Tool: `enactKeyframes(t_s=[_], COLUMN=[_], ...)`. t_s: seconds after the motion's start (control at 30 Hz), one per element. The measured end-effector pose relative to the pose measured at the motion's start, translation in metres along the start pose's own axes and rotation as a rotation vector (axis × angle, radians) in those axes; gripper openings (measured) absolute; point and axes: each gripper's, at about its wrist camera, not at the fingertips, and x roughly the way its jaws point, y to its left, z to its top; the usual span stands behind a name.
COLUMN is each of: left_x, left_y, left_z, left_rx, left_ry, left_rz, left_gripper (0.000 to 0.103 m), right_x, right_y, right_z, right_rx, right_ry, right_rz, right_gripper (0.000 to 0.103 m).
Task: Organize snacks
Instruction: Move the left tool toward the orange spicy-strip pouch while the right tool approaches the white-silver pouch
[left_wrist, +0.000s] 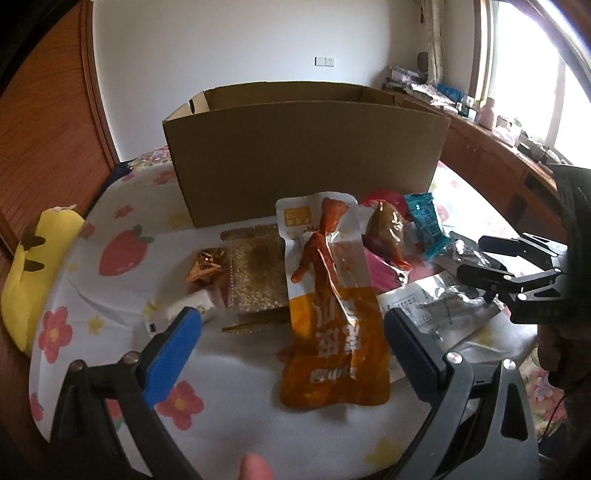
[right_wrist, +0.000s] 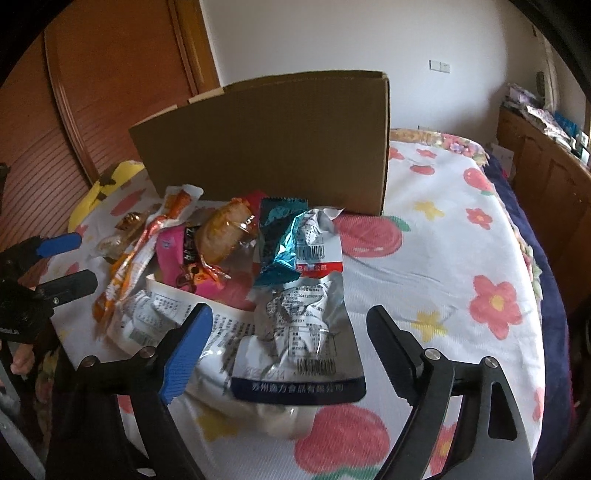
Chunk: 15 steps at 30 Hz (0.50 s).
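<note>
Our left gripper (left_wrist: 291, 328) is wide open, holding nothing, straddling the orange pouch (left_wrist: 328, 295). Pouch's long axis runs straight ahead toward the box (left_wrist: 303, 158). Right gripper (right_wrist: 288, 332) is also wide open and empty, over the silver pouch (right_wrist: 299, 339); left looks better lined up.

Plain brown cardboard box (left_wrist: 303, 158). Bedsheet (right_wrist: 443, 258) white with red strawberries, red and yellow flowers. Long snack pouch (left_wrist: 332, 306) orange with clear window, reddish strip inside, white lettering. Teal foil packet (left_wrist: 426, 225). Pink wrapper (right_wrist: 177, 258) with dark print. Silver pouch (right_wrist: 303, 332) with black text, barcode, navy bottom band. Small gold foil piece (left_wrist: 207, 264). Plush toy (left_wrist: 33, 273) yellow with brown marks. Left claw (left_wrist: 291, 336) black, one blue pad.
</note>
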Motion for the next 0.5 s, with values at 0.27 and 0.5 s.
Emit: enactKeyframes(t_s=[0.27, 0.5], left_x=[0.021, 0.033], left_y=[-0.006, -0.003], left_z=[0.007, 0.015], left_rx=[0.031, -0.009], left_ry=[0.064, 0.087], left_rz=[-0.021, -0.067], left_gripper=[0.1, 0.099], right_x=[0.011, 0.013], right_y=[-0.005, 0.002], right_z=[0.0, 0.0], right_rx=[0.012, -0.019], right_ry=[0.015, 0.017], right_rz=[0.018, 0.002], right_gripper=[0.084, 0.084])
